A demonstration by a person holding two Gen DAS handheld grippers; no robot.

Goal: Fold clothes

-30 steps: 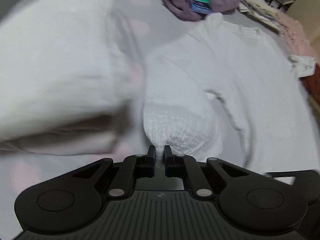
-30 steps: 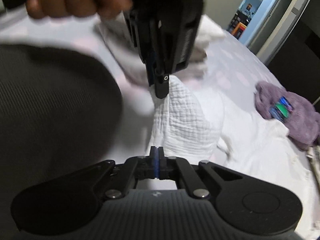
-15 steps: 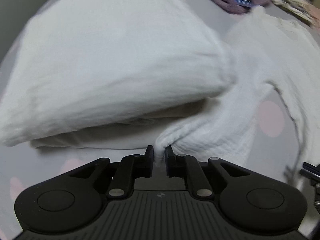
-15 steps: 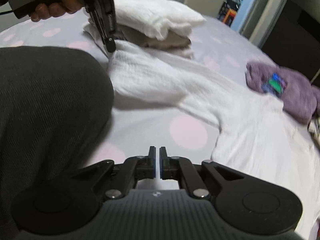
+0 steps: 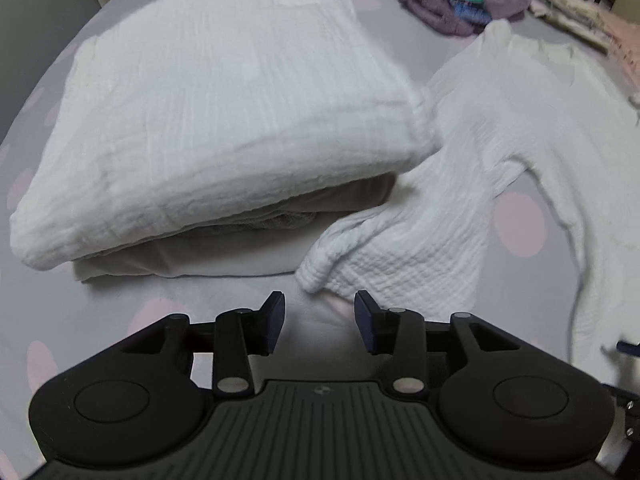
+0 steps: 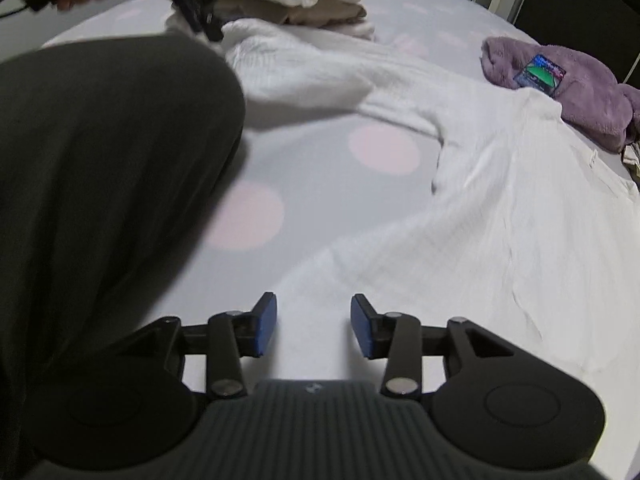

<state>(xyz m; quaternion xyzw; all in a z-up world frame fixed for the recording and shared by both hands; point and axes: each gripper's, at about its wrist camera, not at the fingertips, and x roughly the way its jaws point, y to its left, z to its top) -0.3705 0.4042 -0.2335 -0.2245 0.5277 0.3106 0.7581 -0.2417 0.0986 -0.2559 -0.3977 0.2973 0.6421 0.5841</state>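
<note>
Both tongs now spread, left tongs off sleeve cuff

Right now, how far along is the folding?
Done: a folded stack sits on the bed. In hand: nothing; left gripper and right gripper are both open, and the white shirt lies spread, sleeve out. Left: fold it, then the purple garment.

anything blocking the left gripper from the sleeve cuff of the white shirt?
Nothing visible. The left gripper is open, and the crinkled white shirt's sleeve cuff lies just ahead of its fingertips on bare dotted bedsheet. The folded white stack sits to the left, off the path.
</note>
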